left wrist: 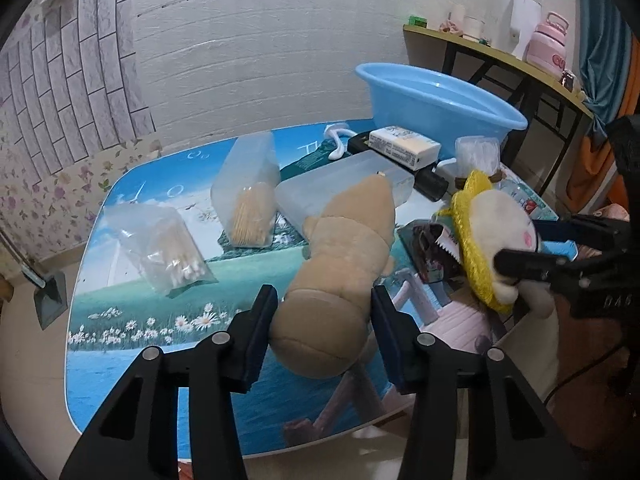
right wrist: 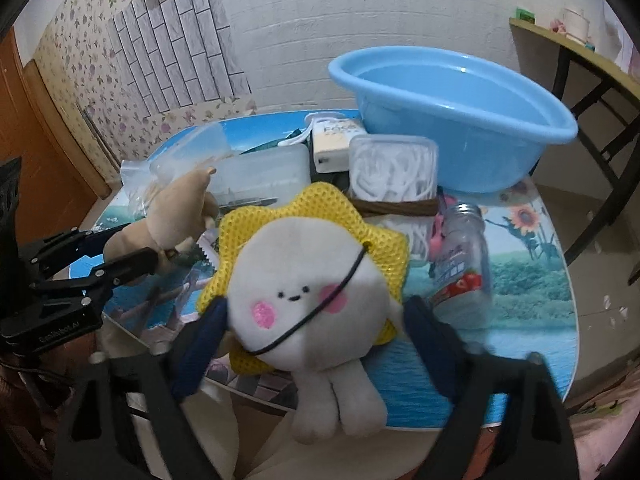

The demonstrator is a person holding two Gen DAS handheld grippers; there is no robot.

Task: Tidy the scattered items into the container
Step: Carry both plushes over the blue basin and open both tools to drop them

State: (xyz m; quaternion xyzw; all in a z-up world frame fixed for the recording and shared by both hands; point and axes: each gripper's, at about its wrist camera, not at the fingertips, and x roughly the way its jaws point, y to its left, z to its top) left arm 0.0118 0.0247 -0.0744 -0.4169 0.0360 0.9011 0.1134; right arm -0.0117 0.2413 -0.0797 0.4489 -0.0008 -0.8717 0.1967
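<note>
Left claw [left wrist: 322, 330] is clamped on the lower end of a tan plush toy [left wrist: 344, 260], which stands up the centre of the left wrist frame, clear of the desk [left wrist: 132, 344]. Right claw [right wrist: 316, 344] grips a white sun-shaped plush [right wrist: 308, 292] with a yellow mesh fringe at the lower centre of the right wrist frame; its legs hang below the fingers, and a thin black cord crosses its face.

The container, a blue basin [right wrist: 452, 120], sits at the upper right of the right wrist frame, on the far side of the desk. Nothing shows inside it.

Items between the claws and the basin:
- a clear box of white floss picks [right wrist: 394, 168], just in front of the basin
- a white carton [right wrist: 332, 140] beside it, to the left
- a frosted plastic case [right wrist: 264, 176], centre left
- an empty clear bottle with a red label [right wrist: 460, 268], lying on its side at centre right

In the left wrist frame, further items lie on the desk:
- a bag of cotton swabs [left wrist: 168, 248], centre left
- a tilted clear box of toothpicks [left wrist: 250, 196], upper centre
- a dark snack wrapper [left wrist: 430, 256], beneath the sun plush
</note>
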